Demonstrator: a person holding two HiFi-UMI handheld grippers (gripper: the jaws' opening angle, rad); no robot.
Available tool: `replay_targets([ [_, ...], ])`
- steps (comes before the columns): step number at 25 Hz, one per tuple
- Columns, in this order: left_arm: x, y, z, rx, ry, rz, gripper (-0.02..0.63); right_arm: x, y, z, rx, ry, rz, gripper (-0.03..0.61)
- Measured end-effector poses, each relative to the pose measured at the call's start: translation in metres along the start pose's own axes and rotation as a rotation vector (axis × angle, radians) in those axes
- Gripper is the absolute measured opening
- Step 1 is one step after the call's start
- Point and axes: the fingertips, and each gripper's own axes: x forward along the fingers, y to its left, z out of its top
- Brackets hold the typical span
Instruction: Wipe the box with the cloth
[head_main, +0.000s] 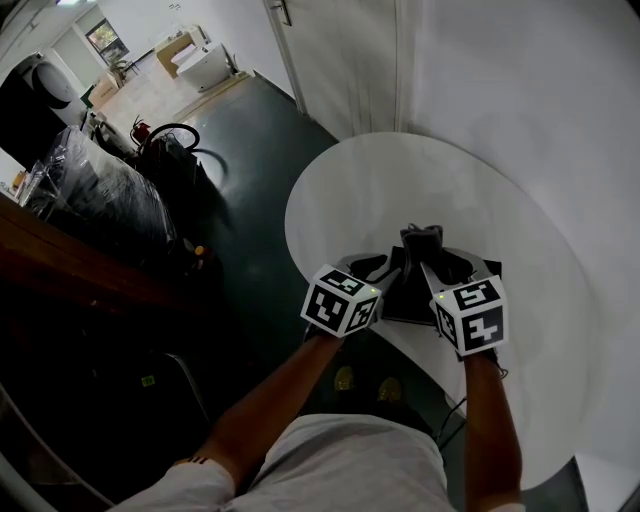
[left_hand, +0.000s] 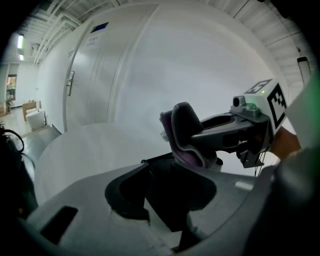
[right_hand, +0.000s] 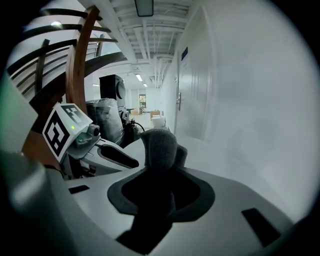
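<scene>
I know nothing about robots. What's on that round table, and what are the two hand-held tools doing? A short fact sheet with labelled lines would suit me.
table: round, white
box: black, lying on the table near the person's edge
cloth: dark, sticking up out of one tool's jaws
right gripper: shut on the cloth, over the box
left gripper: jaws apart, clamping nothing, the box showing beneath them
contact: cannot tell whether the cloth touches the box
</scene>
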Motion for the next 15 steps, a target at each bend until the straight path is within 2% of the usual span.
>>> replay_targets([
  [15,0.010,0.005,-0.019,-0.056,0.079,-0.036,0.132,0.034,0.015,-0.020,-0.112,0.145,0.045,0.104],
])
